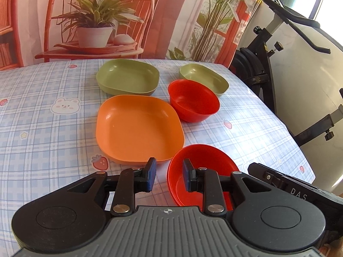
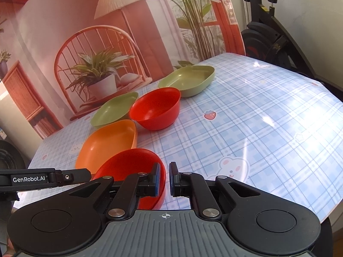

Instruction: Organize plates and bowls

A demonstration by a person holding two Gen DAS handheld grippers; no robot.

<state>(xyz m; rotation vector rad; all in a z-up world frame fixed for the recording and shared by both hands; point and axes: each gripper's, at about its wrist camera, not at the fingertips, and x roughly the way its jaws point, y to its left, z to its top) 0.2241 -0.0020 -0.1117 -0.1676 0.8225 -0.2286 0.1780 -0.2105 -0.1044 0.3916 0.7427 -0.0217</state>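
Five dishes sit spread over the table point(image 1: 42, 128), none stacked as far as I can see, so the sorting looks barely begun. Two green plates at the far side: one point(image 1: 128, 77) left of centre, the other point(image 1: 203, 79) farther right. An orange plate point(image 1: 139, 128) lies mid-table, just in front of the left green one. A far red bowl point(image 1: 194, 100) stands between the orange plate and the right green plate, close to both; whether it touches either I cannot tell. The near red bowl point(image 1: 201, 160) sits at the table's front, just beside the orange plate. My left gripper point(image 1: 169, 176) is unclenched, jaws apart and holding nothing, its right finger over the near bowl's hollow and its left finger outside the rim, so it straddles the left rim. My right gripper point(image 2: 164, 178) is likewise released, a narrow gap between the pads, left finger over the bowl and right finger outside, straddling the right rim. My guess at what remains: both bowls to be nested, and the plates gathered into piles. The near bowl's front is hidden behind both gripper bodies, and I cannot make out whether any pad actually touches its wall. Glare washes out the tablecloth on the right.
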